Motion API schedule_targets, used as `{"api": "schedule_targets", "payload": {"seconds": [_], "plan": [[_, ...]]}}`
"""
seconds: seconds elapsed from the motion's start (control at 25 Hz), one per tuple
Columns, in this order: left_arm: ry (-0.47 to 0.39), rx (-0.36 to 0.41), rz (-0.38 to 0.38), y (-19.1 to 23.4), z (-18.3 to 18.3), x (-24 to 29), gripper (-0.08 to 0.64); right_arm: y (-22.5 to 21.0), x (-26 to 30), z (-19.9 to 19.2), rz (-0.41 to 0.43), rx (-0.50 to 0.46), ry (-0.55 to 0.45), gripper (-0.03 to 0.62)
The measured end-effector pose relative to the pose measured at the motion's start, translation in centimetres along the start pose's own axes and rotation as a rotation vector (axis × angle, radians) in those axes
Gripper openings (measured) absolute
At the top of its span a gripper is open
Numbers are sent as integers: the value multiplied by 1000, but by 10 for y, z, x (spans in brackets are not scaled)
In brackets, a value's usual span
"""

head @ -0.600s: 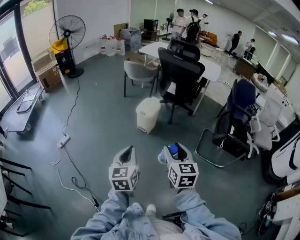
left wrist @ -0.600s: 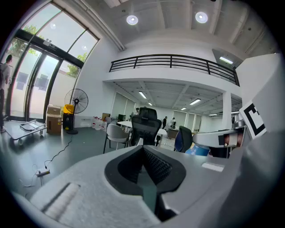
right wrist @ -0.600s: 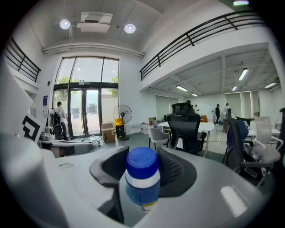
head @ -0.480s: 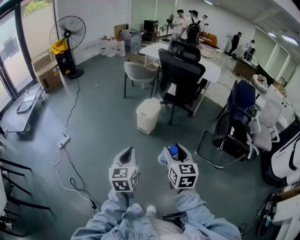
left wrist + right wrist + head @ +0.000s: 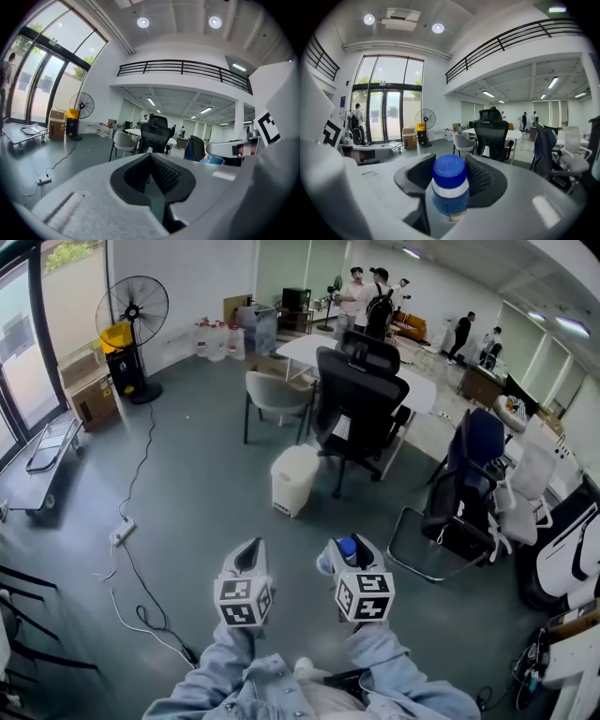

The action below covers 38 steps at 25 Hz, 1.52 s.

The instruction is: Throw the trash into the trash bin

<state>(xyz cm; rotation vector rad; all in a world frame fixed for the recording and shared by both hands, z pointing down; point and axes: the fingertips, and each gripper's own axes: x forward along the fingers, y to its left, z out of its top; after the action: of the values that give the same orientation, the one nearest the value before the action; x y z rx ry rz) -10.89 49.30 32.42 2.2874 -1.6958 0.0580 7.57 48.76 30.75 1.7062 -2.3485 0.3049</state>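
A white trash bin [image 5: 293, 480] stands on the grey floor ahead of me, in front of a black office chair [image 5: 361, 401]. My right gripper [image 5: 348, 547] is shut on a small bottle with a blue cap [image 5: 346, 543]; in the right gripper view the bottle [image 5: 449, 185] stands upright between the ribbed pads [image 5: 480, 177] of that gripper [image 5: 450, 164]. My left gripper [image 5: 247, 556] is held beside it at the same height, its jaws shut with nothing between them [image 5: 151, 158]. Both grippers are well short of the bin.
A grey chair [image 5: 277, 393] and a white table [image 5: 309, 338] stand behind the bin. A blue chair [image 5: 469, 470] is on the right. A cable with a power strip [image 5: 122, 532] runs across the floor on the left. A fan [image 5: 131, 310], boxes and several people are at the back.
The bin and chairs sit slightly lower in the head view, so I have come a little nearer. Both grippers keep the same pose, and the bottle stays in the right one.
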Motion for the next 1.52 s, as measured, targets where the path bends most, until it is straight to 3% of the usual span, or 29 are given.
{"api": "schedule_targets", "payload": {"seconds": [0.32,0.64,0.96,1.52], "plan": [[29,-29,6,18,-16,3,9,-8,7,-17,-62,20,44,199],[23,-18,20,30,-8,37,9,-28,44,-6,-71,30,23,201],[17,-24,69,51,12,103,9,-61,114,19,-48,36,21,199],[35,22,90,43,42,227,9,-141,217,47,-11,91,23,199]]}}
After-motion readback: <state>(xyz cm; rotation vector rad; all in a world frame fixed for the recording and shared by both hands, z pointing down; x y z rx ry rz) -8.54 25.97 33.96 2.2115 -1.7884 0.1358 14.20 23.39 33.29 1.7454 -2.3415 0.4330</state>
